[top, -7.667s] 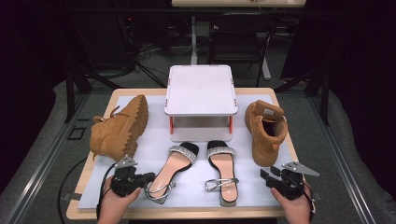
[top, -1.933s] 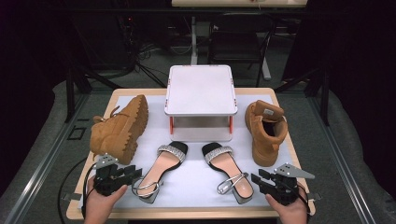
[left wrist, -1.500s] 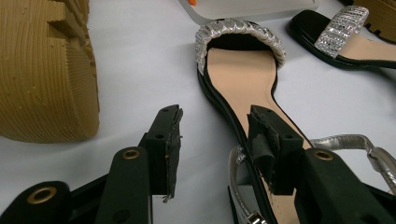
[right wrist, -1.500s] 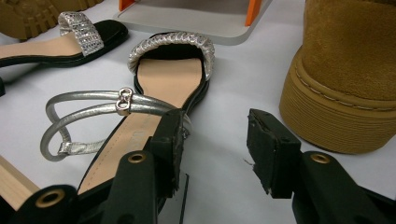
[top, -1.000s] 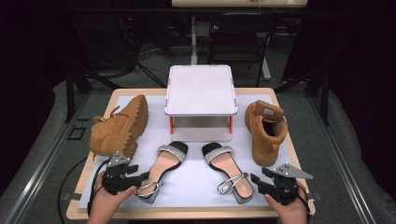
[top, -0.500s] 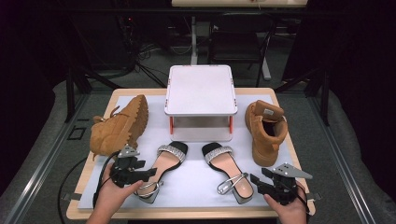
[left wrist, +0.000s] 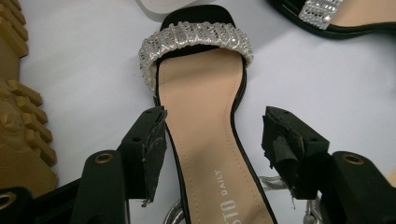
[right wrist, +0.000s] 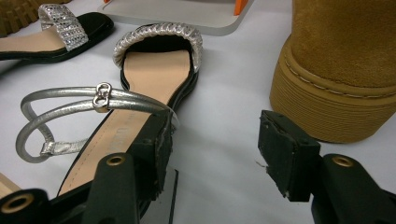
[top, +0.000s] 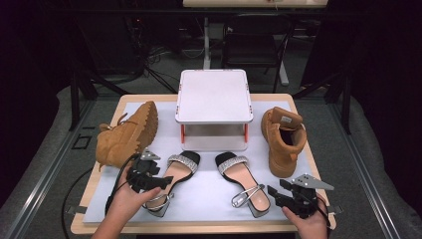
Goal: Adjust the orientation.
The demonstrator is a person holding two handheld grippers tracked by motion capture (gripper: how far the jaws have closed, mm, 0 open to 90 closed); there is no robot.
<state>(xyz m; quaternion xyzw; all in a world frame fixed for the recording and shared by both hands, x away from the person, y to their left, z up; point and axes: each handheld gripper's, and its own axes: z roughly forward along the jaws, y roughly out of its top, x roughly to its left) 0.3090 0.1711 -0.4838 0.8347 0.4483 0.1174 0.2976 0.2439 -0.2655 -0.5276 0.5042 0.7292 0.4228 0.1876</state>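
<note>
Straddling the left sandal (left wrist: 205, 140), left gripper (left wrist: 212, 140) jaws wide open, one each side of the insole, not clamped. Right gripper (right wrist: 215, 149) jaws also wide open, holding nothing, beside the right sandal (right wrist: 140, 93) near the tabletop's front edge. Left sandal sits front-left of the white stand (top: 213, 97). Tan boot (top: 283, 139) at right edge, another boot (top: 127, 134) at left edge.

Sandals (top: 171, 184) between boots (top: 127, 134) (stand (top: 213, 97) behind)
</note>
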